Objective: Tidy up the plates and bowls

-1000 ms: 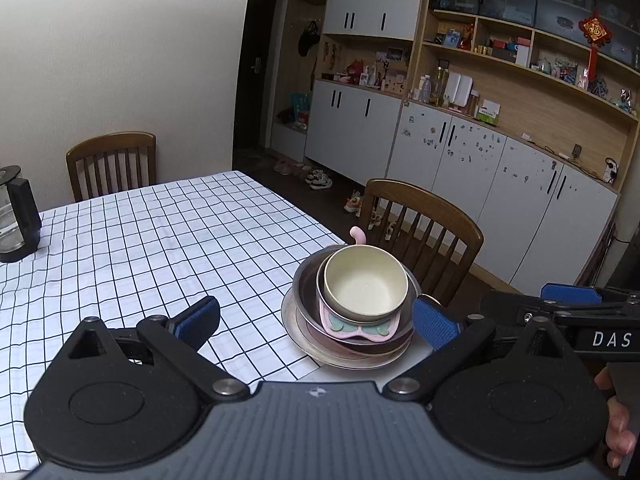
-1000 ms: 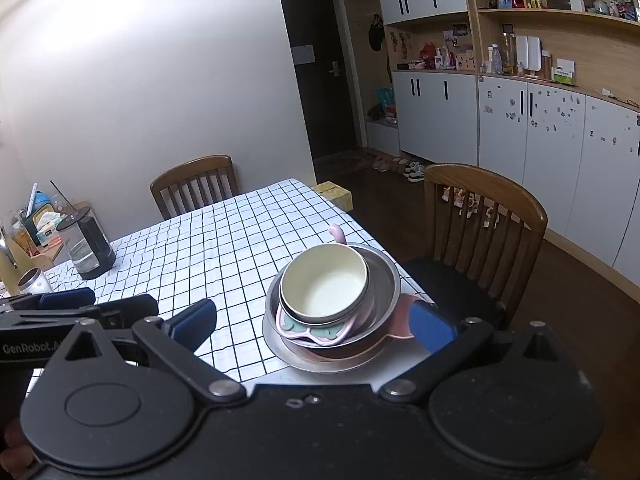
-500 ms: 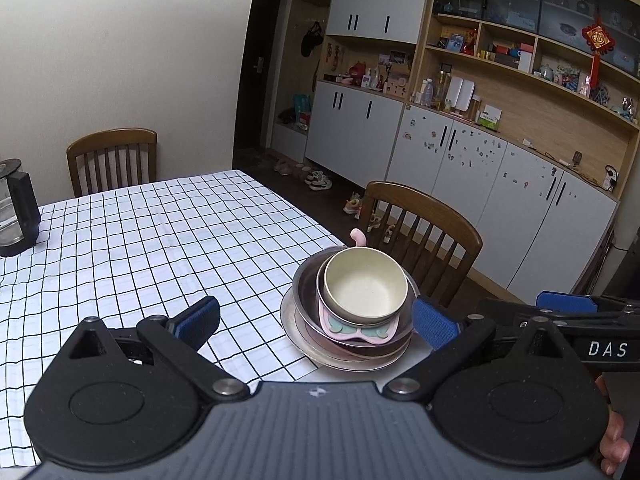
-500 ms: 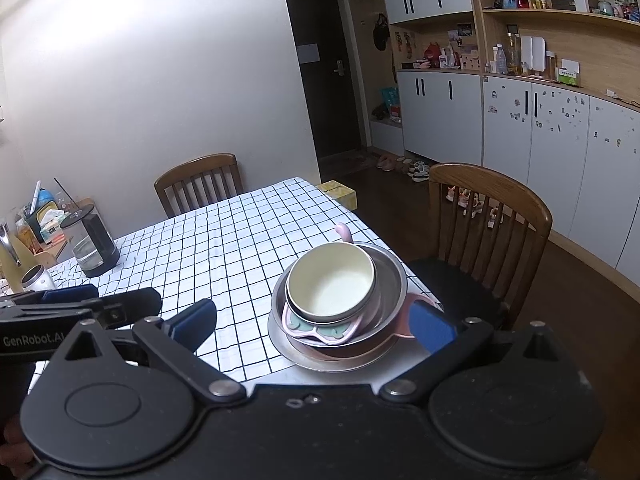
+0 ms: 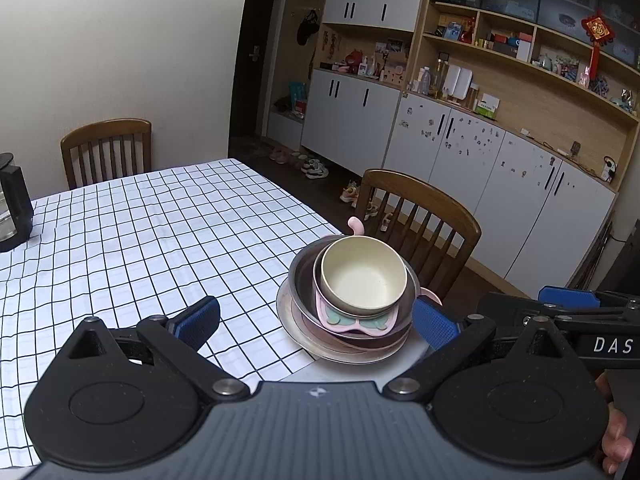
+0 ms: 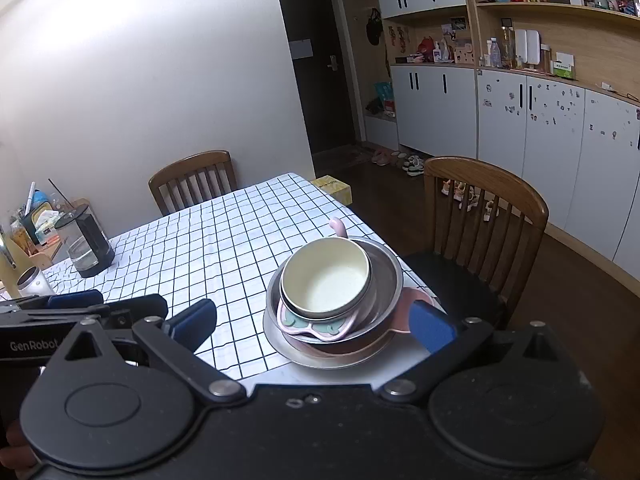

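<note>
A stack of dishes stands at the near corner of the checked table (image 5: 140, 240). A cream bowl (image 5: 362, 272) (image 6: 326, 276) is on top, nested in a steel bowl (image 5: 304, 276) (image 6: 388, 276). A pink tray (image 5: 352, 322) (image 6: 312, 326) and a flat steel plate (image 5: 296, 332) (image 6: 280, 340) lie beneath. My left gripper (image 5: 316, 320) is open and empty, just short of the stack. My right gripper (image 6: 312, 320) is open and empty, also just short of it.
A wooden chair (image 5: 420, 216) (image 6: 484, 200) stands right behind the stack at the table's edge. Another chair (image 5: 106, 148) is at the far end. A glass kettle (image 6: 86, 246) and a steel cup (image 6: 32, 282) stand at the far left. Cabinets line the right wall.
Both grippers have drawn back and risen slightly from the stack. The dishes have not moved.
</note>
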